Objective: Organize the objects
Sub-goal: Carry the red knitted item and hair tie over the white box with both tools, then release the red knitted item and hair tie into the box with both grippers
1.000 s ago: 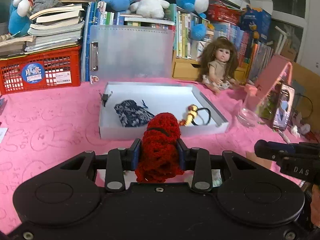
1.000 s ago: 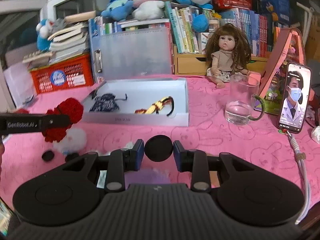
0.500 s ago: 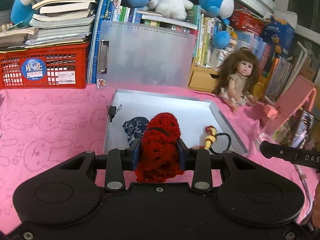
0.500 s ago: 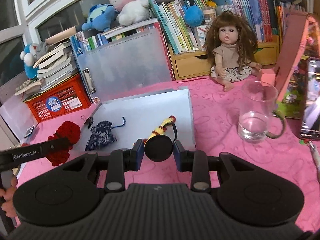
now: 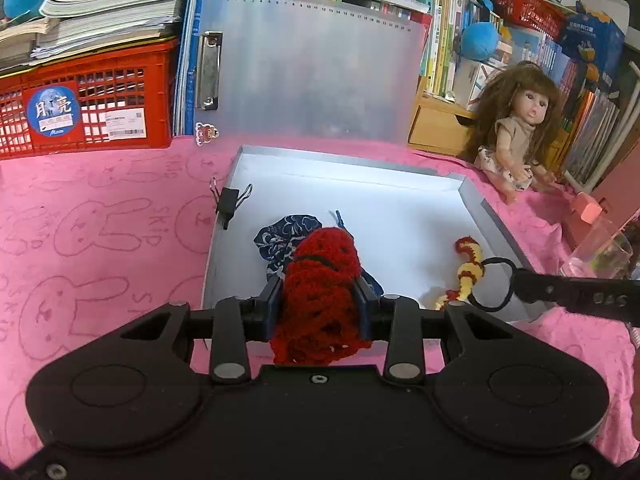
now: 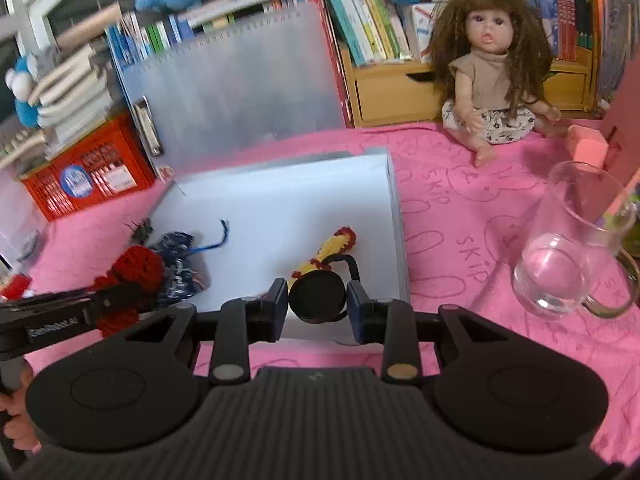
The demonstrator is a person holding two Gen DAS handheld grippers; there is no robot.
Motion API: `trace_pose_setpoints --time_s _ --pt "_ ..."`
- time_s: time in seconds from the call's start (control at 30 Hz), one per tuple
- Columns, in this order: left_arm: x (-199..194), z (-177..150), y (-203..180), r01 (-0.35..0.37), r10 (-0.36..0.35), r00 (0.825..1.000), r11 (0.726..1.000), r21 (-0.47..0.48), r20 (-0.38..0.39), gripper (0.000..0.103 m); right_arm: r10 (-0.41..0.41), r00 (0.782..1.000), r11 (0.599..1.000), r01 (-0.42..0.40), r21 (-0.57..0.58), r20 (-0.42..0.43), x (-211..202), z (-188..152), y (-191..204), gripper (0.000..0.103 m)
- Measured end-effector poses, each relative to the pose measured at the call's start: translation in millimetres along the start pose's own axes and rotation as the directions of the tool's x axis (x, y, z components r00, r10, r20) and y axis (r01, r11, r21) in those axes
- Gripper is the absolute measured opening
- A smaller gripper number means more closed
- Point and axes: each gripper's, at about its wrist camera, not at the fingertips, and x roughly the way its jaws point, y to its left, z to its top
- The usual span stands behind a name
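My left gripper (image 5: 320, 300) is shut on a red crocheted piece (image 5: 324, 280) and holds it over the front edge of the white tray (image 5: 400, 200). The red piece also shows in the right wrist view (image 6: 138, 268). My right gripper (image 6: 318, 300) is shut on a round black disc (image 6: 318, 298), above the tray's front edge (image 6: 396, 220). In the tray lie a dark blue patterned pouch (image 5: 284, 240), a yellow and red knitted hair tie with a black loop (image 5: 468, 268) and a black binder clip (image 5: 230, 204) on the left wall.
A doll (image 6: 492, 64) sits at the back right. A glass mug with water (image 6: 568, 248) stands right of the tray. A red crate (image 5: 84, 108) with books and a translucent clipboard (image 5: 308, 72) stand behind the tray. Pink cloth (image 5: 100, 232) covers the table.
Both grippers have moved forward to the tray with their loads. The tray now fills much more of both views.
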Motion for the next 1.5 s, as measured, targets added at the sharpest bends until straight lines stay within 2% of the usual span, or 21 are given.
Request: trace_pose_setpoints --time_s 0.27,0.53,0.73,0.87,0.93,1.03,1.3,1.5 --pt "28.7 10.0 -0.1 0.0 0.001 1.0 1.0 0.024 -0.009 0.035 -0.026 0.997 1.0 0.025 -0.016 -0.078 42.5 2.0 2.1 0.037" --pt "55.4 19.5 4.5 -0.004 0.004 1.0 1.0 0.005 -0.02 0.035 -0.032 0.995 0.999 0.029 -0.036 -0.094 64.3 10.8 5.7 0.037" --pt "60.6 21.4 5.6 -0.013 0.013 0.999 1.0 0.0 -0.029 0.036 -0.034 0.994 0.999 0.031 -0.034 -0.101 74.4 18.2 9.0 0.037" --pt "52.6 21.6 3.4 -0.019 0.019 1.0 1.0 0.018 -0.023 0.038 -0.033 0.995 0.999 0.029 -0.037 -0.098 71.2 17.6 12.1 0.043" --pt "46.2 21.5 3.4 -0.018 0.018 1.0 1.0 0.017 -0.019 0.04 -0.034 0.995 0.999 0.031 -0.039 -0.089 66.5 17.8 13.0 0.055" --pt "33.5 20.7 4.0 -0.012 0.013 1.0 1.0 0.014 -0.005 0.046 -0.027 0.997 0.999 0.025 -0.032 -0.073 57.5 19.4 13.5 0.055" --pt "-8.9 15.1 -2.5 -0.039 0.036 0.998 0.998 0.056 0.048 0.061 -0.014 1.0 0.999 0.013 -0.048 -0.006 19.2 16.7 18.3 0.066" --pt "-47.1 6.4 -8.8 -0.028 0.019 0.995 0.995 0.093 0.101 0.079 -0.009 0.999 0.997 0.012 -0.078 0.04 -11.7 7.0 26.1 0.075"
